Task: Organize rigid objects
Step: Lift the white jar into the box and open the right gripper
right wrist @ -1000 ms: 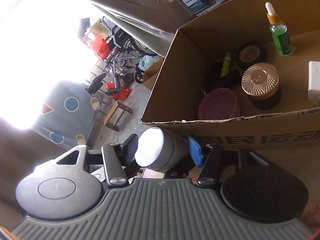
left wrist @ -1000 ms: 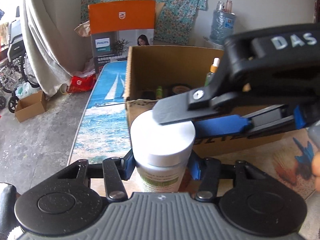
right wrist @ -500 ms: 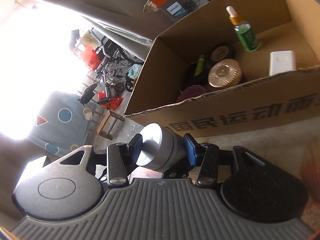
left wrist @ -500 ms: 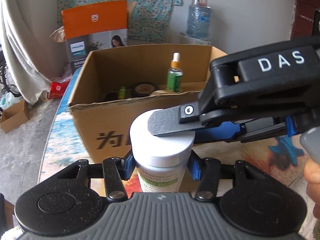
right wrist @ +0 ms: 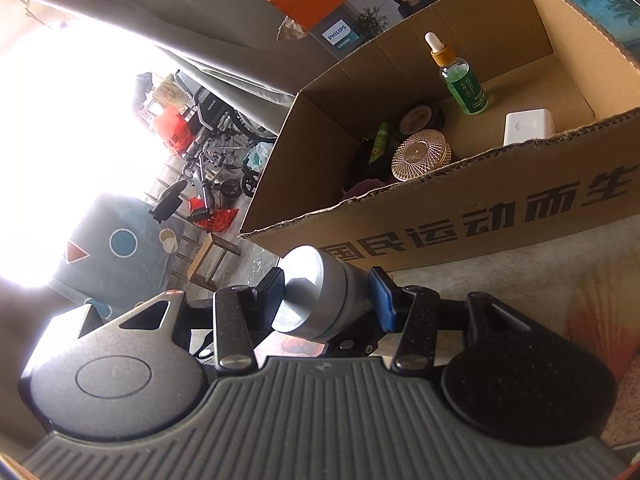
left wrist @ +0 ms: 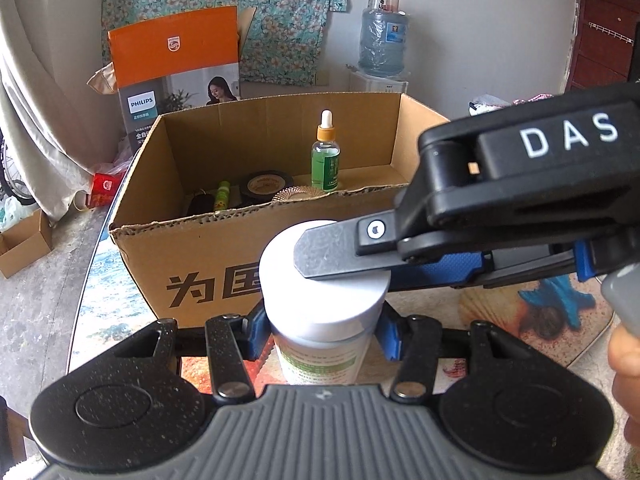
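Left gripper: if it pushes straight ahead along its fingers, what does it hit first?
Probably the near wall of the cardboard box. The left gripper is shut on the white-lidded jar, so the jar would touch it first. The right gripper's finger overlaps the lid; depth is unclear.

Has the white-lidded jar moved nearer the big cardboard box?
Cannot tell: the white-lidded plastic jar sits gripped throughout, while the brown cardboard box slid rightward in the left-wrist view.

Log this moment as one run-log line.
left gripper: shut on jar | right gripper: shut on jar lid | box: open, behind jar, holds dropper bottle
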Tool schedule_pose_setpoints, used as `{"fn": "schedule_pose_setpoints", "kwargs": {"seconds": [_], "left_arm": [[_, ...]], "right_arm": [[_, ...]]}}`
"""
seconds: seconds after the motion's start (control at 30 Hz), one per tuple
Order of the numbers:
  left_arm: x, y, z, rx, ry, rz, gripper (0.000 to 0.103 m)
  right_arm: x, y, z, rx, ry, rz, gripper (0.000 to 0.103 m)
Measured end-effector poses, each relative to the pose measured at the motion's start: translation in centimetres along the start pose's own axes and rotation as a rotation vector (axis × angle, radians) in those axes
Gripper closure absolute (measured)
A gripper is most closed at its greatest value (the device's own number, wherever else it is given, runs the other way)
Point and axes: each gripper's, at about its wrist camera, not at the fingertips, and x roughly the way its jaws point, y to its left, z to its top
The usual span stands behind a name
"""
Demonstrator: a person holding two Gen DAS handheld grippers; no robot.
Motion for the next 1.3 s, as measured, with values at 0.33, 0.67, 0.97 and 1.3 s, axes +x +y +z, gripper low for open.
{"fn": "schedule_pose_setpoints", "kwargs": {"seconds": [0.33, 0.67, 0.97, 1.3], "left_arm": [[-5.7, -0.4, 2.5, 0.025, -0.135, 0.047, 0.049], [-6.4, -2.0, 12.2, 0.069, -0.274, -0.045, 0.049], [4.8, -5.9, 16.2, 0.03, -0.103, -0.168, 0.049], [14.4, -7.0, 18.4, 0.011, 0.046, -0.202, 0.049]], "right_arm": [[-3.3, 4.9, 1.1, -0.131, -0.059, 0.063, 0.056], [-7.7, 9.4, 9.6, -0.307, -0.182, 0.072, 0.056], [-5.3, 1.2, 16.3, -0.197, -0.151, -0.054, 0.056], [-1.5, -6.7, 19.6, -0.095, -0.081, -0.111, 0.056]]}}
